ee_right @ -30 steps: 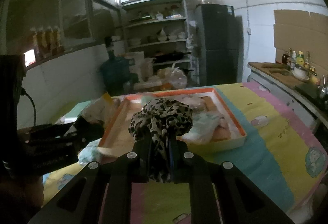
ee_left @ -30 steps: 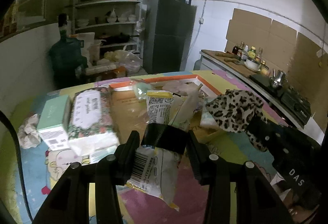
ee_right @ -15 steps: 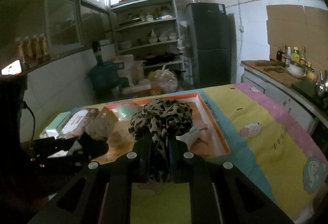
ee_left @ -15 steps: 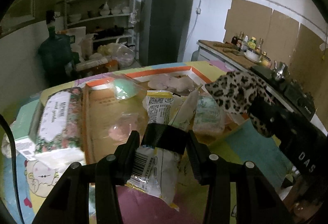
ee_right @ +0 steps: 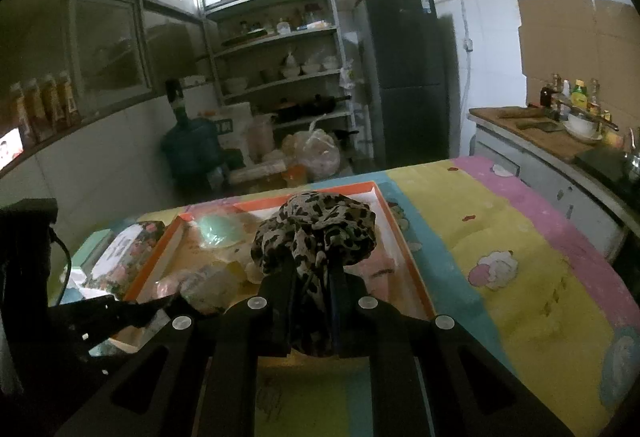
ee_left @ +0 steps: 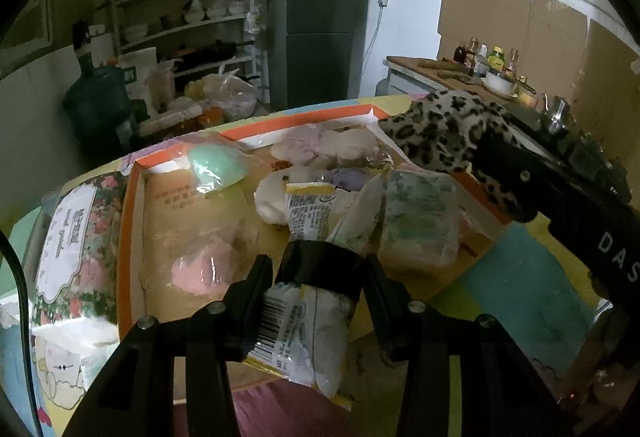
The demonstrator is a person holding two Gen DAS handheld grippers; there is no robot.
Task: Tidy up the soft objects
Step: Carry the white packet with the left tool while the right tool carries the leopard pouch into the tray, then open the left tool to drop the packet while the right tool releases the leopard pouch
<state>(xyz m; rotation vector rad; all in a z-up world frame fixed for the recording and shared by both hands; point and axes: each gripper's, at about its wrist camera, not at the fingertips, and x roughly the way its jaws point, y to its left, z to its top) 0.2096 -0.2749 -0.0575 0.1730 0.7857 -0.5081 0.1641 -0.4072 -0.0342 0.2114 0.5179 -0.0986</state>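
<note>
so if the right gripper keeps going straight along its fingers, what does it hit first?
Likely the floor of the orange tray, the leopard-print cloth it holds touching down first; depth is unclear.

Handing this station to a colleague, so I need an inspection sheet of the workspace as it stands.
Surface: table under a colourful cartoon cloth.
Job's things: orange-rimmed tray holding soft packets; floral tissue pack beside it.
Clutter: nothing seen loose beyond these.
Grippers: left gripper clamps a white snack packet; right gripper shut on a leopard-print cloth.
Cables: black cable at the left edge.
Surroundings: shelves, fridge, water jug.
</note>
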